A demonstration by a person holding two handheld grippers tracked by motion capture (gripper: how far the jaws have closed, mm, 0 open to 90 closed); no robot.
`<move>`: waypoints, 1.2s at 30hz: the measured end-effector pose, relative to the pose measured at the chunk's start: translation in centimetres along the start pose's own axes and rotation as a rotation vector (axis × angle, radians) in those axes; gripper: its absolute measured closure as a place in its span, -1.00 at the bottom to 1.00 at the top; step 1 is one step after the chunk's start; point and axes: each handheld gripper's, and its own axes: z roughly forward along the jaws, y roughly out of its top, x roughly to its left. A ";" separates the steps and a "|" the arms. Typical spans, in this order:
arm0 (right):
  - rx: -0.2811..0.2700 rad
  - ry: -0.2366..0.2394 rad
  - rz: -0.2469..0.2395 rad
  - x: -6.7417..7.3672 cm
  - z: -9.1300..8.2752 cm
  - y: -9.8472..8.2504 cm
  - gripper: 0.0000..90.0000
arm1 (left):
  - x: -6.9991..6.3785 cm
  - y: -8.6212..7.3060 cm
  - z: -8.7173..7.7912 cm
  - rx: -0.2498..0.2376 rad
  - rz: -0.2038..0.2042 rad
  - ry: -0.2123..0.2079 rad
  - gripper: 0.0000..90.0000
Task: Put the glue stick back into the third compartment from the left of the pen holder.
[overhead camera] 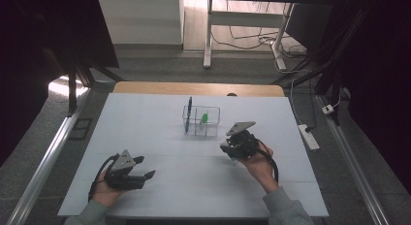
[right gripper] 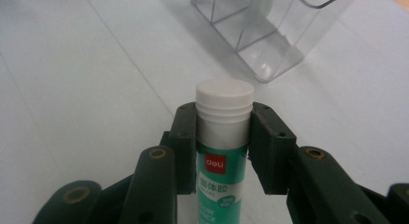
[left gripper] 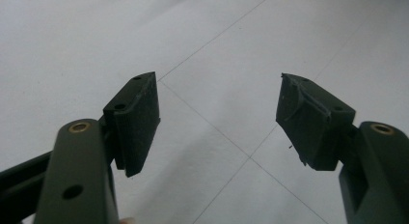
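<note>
High view: right tool [overhead camera: 231, 148] held over the white tabletop [overhead camera: 145, 118], just near of the clear organizer [overhead camera: 201, 120], which stands mid-table with a blue pen [overhead camera: 189, 107] upright in one compartment and something green in another; left tool [overhead camera: 140, 169] well apart at the near left, spread with nothing between the jaws. Left gripper view: left tool [left gripper: 217, 118] spread wide over bare tabletop [left gripper: 72, 35] crossed by thin seams, pads worn at the edges, nothing pinched. Right gripper view: right tool [right gripper: 224, 147] pinching a glue stick [right gripper: 223, 137] just below its white cap, green label running down between the jaws, organizer [right gripper: 275, 40] close ahead. Probably light, stiff and smooth-walled, so apt to slide or swivel under a loose pinch; best taken on the barrel below the cap, as here, not on the cap itself. Grip and label legible from the right gripper view alone; spacing of stick, organizer and idle left tool clear from the high view.
</note>
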 end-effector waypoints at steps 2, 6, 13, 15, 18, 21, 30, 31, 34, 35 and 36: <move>-0.008 -0.010 0.000 -0.2 -0.2 0.0 0.45 | 0.0 0.0 0.0 -0.002 -0.002 -0.001 -0.29; -0.026 -0.016 0.012 -0.6 -0.5 0.0 0.45 | 0.0 0.0 0.0 -0.004 -0.005 -0.002 -0.29; -0.060 -0.017 0.045 -1.3 -1.0 0.1 0.45 | 0.0 0.0 0.0 -0.005 -0.006 -0.003 -0.29; -0.070 -0.020 0.047 -1.4 -1.2 0.3 0.45 | 0.1 0.0 -0.1 -0.007 -0.009 -0.004 -0.30; -0.099 -0.020 0.054 -1.7 -1.4 0.8 0.45 | 0.1 0.1 -0.1 -0.010 -0.011 -0.005 -0.30; -0.122 -0.022 0.063 -2.1 -1.7 1.3 0.45 | 0.1 0.1 -0.1 -0.012 -0.014 -0.006 -0.30; -0.200 -0.002 0.141 -3.7 -1.6 2.5 0.45 | 0.2 0.1 -0.2 -0.016 -0.020 -0.009 -0.30; -0.208 -0.004 0.144 -3.9 -1.6 2.8 0.45 | 0.2 0.1 -0.2 -0.017 -0.021 -0.009 -0.29; -0.225 -0.011 0.145 -4.1 -1.7 3.6 0.45 | 0.2 0.1 -0.2 -0.018 -0.021 -0.011 -0.30; -0.228 -0.014 0.145 -4.1 -1.7 3.8 0.45 | 0.2 0.1 -0.2 -0.018 -0.021 -0.011 -0.30; -0.233 -0.018 0.144 -4.2 -1.8 4.1 0.45 | 0.2 0.1 -0.2 -0.018 -0.022 -0.012 -0.30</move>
